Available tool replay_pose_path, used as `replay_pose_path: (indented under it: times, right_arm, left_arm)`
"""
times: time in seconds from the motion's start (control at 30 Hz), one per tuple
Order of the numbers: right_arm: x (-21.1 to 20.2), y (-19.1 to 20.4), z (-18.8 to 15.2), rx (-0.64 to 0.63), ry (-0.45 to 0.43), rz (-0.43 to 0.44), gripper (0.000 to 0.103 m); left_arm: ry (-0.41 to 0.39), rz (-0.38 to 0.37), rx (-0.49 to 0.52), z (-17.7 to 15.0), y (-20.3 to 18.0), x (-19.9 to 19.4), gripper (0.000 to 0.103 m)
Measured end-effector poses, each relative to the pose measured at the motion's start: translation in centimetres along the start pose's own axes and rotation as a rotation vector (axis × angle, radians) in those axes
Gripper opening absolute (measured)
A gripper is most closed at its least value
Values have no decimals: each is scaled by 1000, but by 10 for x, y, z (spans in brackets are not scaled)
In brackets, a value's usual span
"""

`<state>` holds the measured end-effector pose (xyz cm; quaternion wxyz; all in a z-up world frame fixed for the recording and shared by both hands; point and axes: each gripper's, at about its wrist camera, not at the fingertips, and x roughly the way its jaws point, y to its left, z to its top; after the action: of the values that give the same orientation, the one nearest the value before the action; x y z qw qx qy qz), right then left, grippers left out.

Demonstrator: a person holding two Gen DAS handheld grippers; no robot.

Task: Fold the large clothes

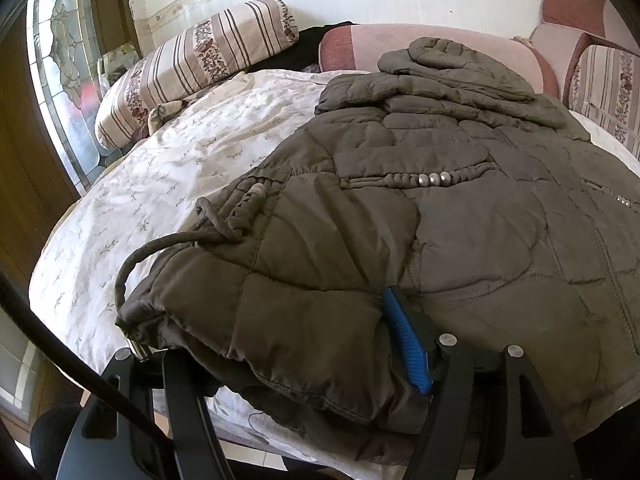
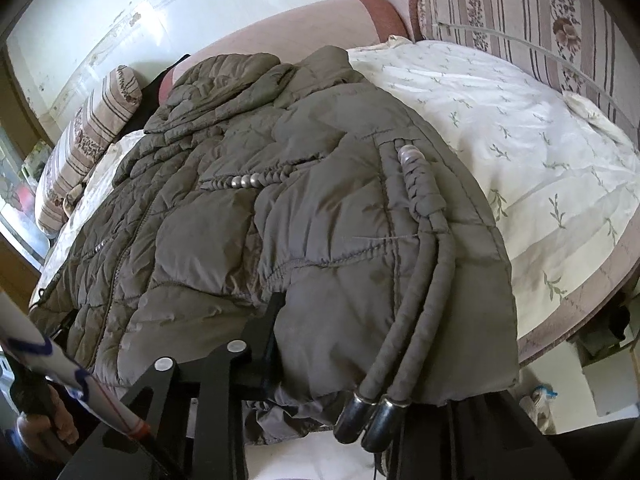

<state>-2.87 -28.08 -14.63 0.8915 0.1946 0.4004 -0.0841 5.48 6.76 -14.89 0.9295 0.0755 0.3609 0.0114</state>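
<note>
An olive-brown quilted jacket (image 1: 460, 216) lies spread on a bed, hood at the far end; it also fills the right wrist view (image 2: 248, 208). My left gripper (image 1: 280, 344) is shut on the jacket's near left hem corner; fabric bunches between its jaws, and the blue pad (image 1: 406, 344) of its right finger presses the cloth. Its left finger is hidden under fabric. My right gripper (image 2: 360, 360) is shut on the near right hem corner; its left finger (image 2: 268, 332) shows, the right one is covered by cloth. Two drawcords with metal tips (image 2: 372, 420) hang over the hem.
The bed has a white floral sheet (image 1: 168, 184) (image 2: 520, 152). A striped bolster (image 1: 192, 68) lies at the far left, a pink cushion (image 1: 360, 44) behind the hood. A striped chair back (image 2: 540, 12) stands at the right. A glass door (image 1: 60, 80) is at the left.
</note>
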Motion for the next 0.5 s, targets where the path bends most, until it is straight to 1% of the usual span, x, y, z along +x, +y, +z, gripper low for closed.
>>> replay_pose_path:
  times: [0.23,0.5]
  right_arm:
    - [0,0,0,-1,1,1,33]
    - [0,-1,0,2,0,3,33]
  left_arm:
    - [-18,-4,38,-1,-6,-5,52]
    - [-21,-3,44,-1,-8,-5,49]
